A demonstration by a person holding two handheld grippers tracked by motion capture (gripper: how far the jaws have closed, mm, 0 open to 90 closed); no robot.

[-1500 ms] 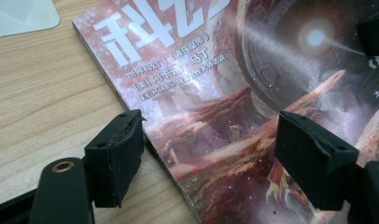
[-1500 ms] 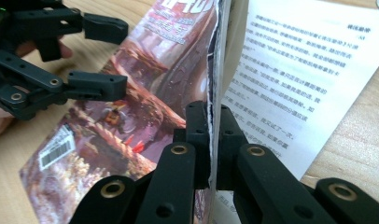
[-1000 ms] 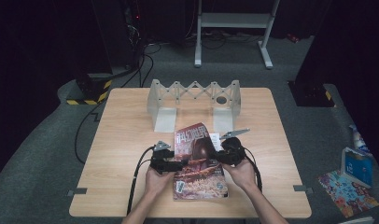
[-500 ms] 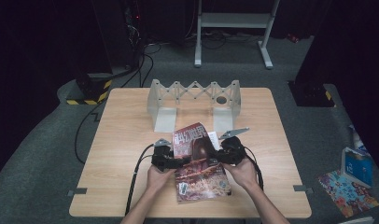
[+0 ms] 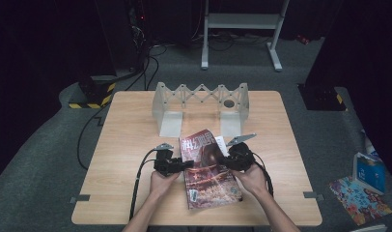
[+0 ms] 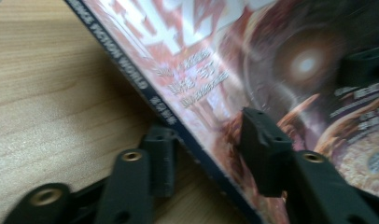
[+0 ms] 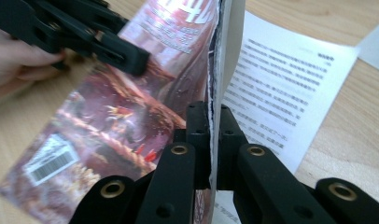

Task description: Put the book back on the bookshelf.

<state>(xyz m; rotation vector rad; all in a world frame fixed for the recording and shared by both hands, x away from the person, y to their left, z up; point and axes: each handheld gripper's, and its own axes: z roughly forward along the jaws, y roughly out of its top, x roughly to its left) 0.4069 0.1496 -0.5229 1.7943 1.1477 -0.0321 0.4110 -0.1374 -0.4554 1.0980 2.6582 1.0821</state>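
Dark room all around, grey carpet underfoot, and a pale wooden table [image 5: 131, 125] in the middle of it, with a grey folding rack [image 5: 201, 104] standing upright near its far edge. Down at the near side, just in front of that rack, lies a magazine [image 5: 208, 174] with a reddish-brown cover, and both hands are working on it. The left gripper [image 5: 182, 166] sits at the magazine's left edge, the spine side; along its own view the left gripper [image 6: 206, 149] has its jaws parted, one below on the table side and one over the cover, the spine running between them, and whether they actually press on it I cannot tell. Over on the right, the right gripper [image 5: 226, 162] is at the opposite edge, and its own view makes it plain: the right gripper [image 7: 209, 123] is clamped tight on the edge of the cover, which stands lifted and tilted up off the pages. Beneath that raised cover a white printed page [image 7: 285, 93] lies flat on the table, lines of text showing. The barcode [image 7: 50, 163] shows on the cover's near corner.
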